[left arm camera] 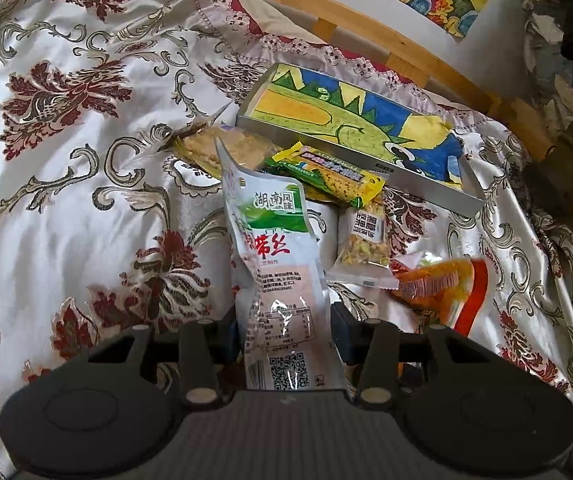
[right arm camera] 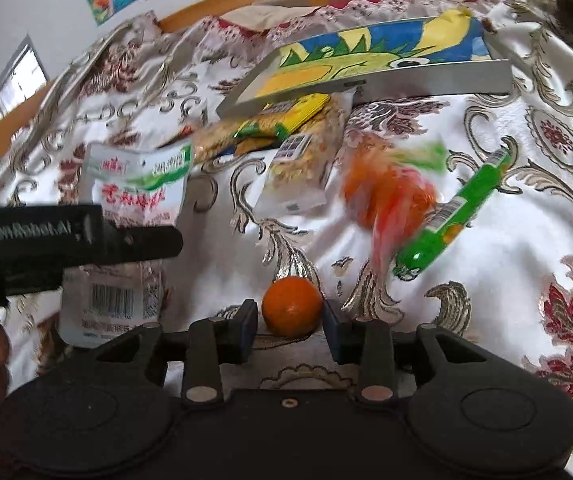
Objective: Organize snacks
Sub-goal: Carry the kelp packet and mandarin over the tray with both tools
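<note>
The left gripper (left arm camera: 282,332) has its jaws clamped on a white-and-green snack pouch (left arm camera: 274,256) raised over the floral bedspread (left arm camera: 66,160); the right gripper (right arm camera: 290,326) holds a small orange (right arm camera: 292,306) between narrow jaws; other snack packets (left arm camera: 326,172) lie just before the shallow tray (left arm camera: 366,120) with its dragon drawing.

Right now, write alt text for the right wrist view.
The right hand-held gripper holds a small round orange fruit over a floral satin bedspread. Beyond lie a green plastic tube, scattered snack packets, and a shallow grey box lined with a crayon drawing; the left hand-held gripper holds a white pouch.
</note>
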A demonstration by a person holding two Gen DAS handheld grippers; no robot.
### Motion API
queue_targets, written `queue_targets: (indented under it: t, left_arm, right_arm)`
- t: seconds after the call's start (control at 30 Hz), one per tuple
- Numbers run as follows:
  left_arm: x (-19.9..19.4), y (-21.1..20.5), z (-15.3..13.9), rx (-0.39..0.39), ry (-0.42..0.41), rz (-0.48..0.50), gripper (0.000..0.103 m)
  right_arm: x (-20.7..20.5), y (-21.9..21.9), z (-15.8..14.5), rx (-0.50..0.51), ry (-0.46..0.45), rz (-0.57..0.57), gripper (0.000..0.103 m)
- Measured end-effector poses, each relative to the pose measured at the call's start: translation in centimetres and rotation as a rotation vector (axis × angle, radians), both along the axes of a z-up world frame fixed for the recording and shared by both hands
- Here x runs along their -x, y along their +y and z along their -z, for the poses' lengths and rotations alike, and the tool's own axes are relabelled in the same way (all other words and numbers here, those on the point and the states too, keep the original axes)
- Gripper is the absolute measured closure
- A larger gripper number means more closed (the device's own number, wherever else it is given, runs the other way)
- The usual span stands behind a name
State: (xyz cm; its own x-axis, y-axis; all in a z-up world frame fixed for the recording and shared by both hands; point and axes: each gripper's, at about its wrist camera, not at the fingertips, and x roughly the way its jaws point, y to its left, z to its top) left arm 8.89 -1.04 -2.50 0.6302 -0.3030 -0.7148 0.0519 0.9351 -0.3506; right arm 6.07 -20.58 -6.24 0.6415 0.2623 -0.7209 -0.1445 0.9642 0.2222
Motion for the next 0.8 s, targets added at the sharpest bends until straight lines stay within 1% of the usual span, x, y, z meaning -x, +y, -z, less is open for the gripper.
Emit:
queue_targets:
  t: [0.13,0.2,0.4,0.53,0.67,0.77,0.8]
  left_arm:
    - [0.1,-0.1,-0.5,0.007,-0.013,0.007,0.054]
    - [0.2,-0.2,-0.8,0.011,-0.019,0.010,0.054]
    - [-0.5,-0.5,-2.2,0.026,-0.049,0.015,0.054]
    - [-1.7,-0.6,-3.6,0.029,-0.084,0.015,0.054]
    - [-3.7,-1.2,-5.1,0.029,-0.113,0.015,0.054]
    - [-5.9,-1.7,-5.9,0.035,-0.119,0.011,0.054]
    - [-6.9,-1.9,-6.2,0.049,-0.119,0.005,0.054]
  right_arm:
    - [-0.1,-0.1,0.3,-0.006,0.010,0.001,0.067]
    - [0.0,-0.2,0.1,-0.012,-0.006,0.009,0.069]
    - [1.1,-0.3,-2.8,0.002,-0.140,0.002,0.069]
    - [1.3,-0.6,-5.2,0.007,-0.252,-0.003,0.069]
    - [0.1,-1.5,-7.5,0.021,-0.333,0.005,0.069]
    - [-2.0,-2.6,-9.2,0.058,-0.381,-0.014,0.069]
    - [-2.7,-3.0,-9.7,0.059,-0.388,-0.020,0.069]
